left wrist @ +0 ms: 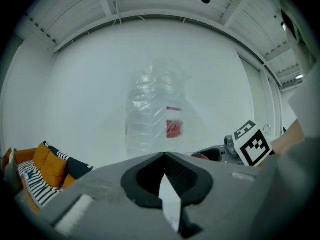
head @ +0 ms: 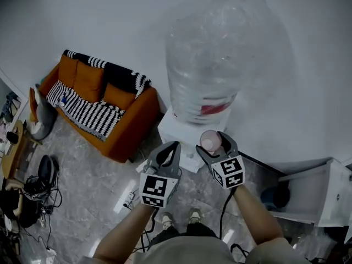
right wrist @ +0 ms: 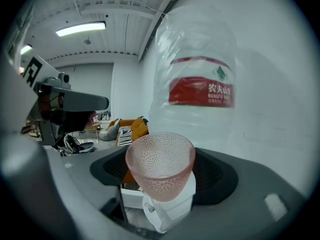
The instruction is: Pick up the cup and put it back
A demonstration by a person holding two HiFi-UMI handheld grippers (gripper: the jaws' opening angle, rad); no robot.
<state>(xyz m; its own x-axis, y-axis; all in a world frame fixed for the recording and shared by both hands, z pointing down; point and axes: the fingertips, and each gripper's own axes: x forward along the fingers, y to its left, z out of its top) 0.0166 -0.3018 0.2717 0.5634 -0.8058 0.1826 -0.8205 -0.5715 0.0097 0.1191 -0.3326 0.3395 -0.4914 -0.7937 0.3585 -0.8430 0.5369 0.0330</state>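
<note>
My right tool (head: 213,143) grips the pink cup (right wrist: 160,165) in front of the big water bottle (right wrist: 197,79); my left tool (left wrist: 164,158) is closed and empty.

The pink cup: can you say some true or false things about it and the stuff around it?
1. The right gripper holds the pink cup. True.
2. The cup is full of juice. False: it looks empty.
3. The big water bottle has a blue label. False: its label is red.
4. The left gripper is shut and holds nothing. True.
5. The sofa is green. False: it is orange, with a striped blanket on it.
</note>
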